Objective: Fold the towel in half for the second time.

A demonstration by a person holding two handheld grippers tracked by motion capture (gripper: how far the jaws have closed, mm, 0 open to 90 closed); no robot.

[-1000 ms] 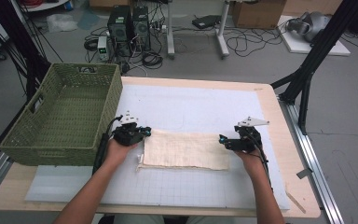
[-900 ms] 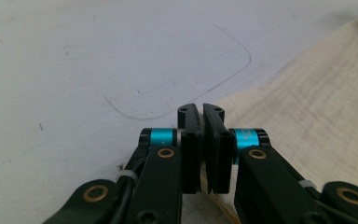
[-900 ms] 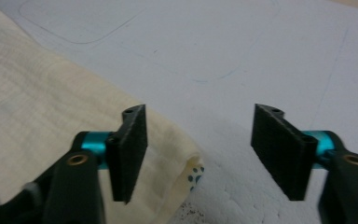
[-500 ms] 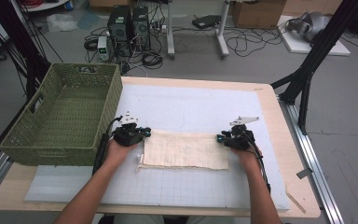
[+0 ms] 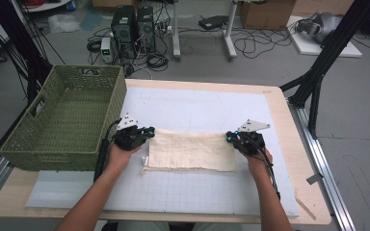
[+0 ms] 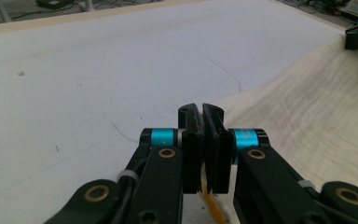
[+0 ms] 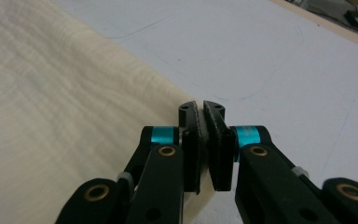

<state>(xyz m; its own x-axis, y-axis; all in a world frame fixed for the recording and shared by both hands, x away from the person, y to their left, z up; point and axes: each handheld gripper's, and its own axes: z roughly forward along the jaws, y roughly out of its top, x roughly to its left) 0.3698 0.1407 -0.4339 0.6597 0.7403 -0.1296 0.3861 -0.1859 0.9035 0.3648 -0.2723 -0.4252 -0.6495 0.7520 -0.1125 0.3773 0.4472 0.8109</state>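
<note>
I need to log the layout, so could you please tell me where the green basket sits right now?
In the high view, the green basket stands at the table's left edge, partly on the white mat, just left of the left claw.

Cream cloth [image 5: 191, 150] on white mat [image 5: 197, 108] — grippers [image 5: 150, 133] at both ends, green basket [image 5: 62, 120] left

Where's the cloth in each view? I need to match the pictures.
High view: cloth lies flat mid-table, between both grippers.
Left gripper view: it fills the right side, its corner pinched in the jaws.
Right gripper view: it fills the left side, its corner pinched too.
Shared landmark: the white mat under it.
</note>
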